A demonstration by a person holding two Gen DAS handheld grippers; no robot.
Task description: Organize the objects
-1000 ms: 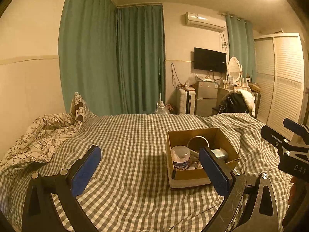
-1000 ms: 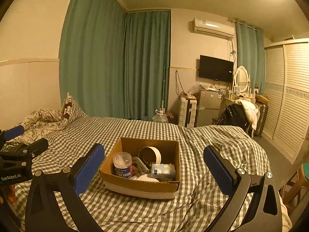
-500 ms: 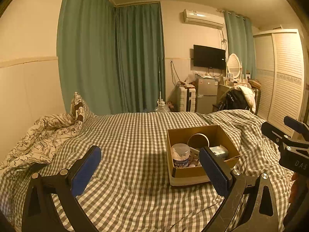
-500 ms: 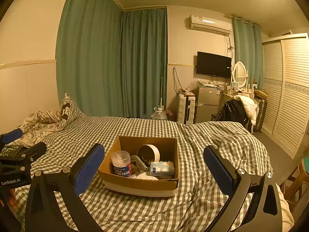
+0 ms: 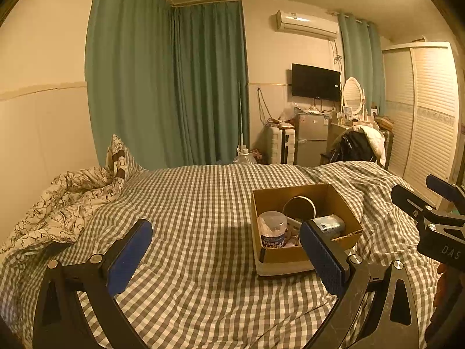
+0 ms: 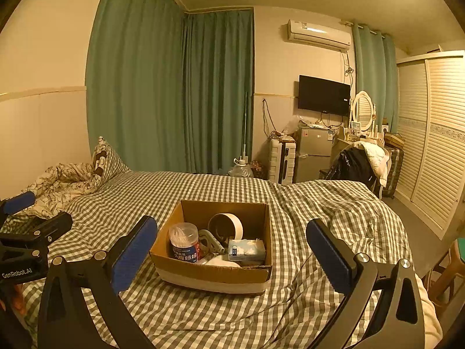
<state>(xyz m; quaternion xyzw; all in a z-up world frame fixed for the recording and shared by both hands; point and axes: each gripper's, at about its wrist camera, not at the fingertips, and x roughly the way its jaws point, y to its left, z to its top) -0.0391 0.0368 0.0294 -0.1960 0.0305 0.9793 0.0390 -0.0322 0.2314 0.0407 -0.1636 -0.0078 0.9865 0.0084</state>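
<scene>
An open cardboard box [image 6: 215, 276] [image 5: 290, 257] sits on the checked bed cover. In it are a clear tub of cotton swabs [image 6: 183, 241] [image 5: 272, 228], a roll of tape [image 6: 225, 226] [image 5: 299, 208], a tape dispenser [image 6: 210, 241] and a blue-white tissue pack [image 6: 246, 249] [image 5: 328, 224]. My right gripper [image 6: 231, 257] is open and empty, held above the bed just short of the box. My left gripper [image 5: 225, 257] is open and empty, to the left of the box. Each gripper shows at the edge of the other's view.
The checked bed cover [image 5: 189, 203] stretches left of the box. A crumpled floral quilt [image 5: 58, 212] and a pillow [image 5: 117, 157] lie at the far left. Green curtains, a fridge [image 6: 314, 154], a chair with clothes [image 6: 360, 163] and a wardrobe [image 6: 436, 151] stand beyond the bed.
Both views have shifted slightly; the box sits a little lower and nearer in the right wrist view. Both grippers stay open and empty.
</scene>
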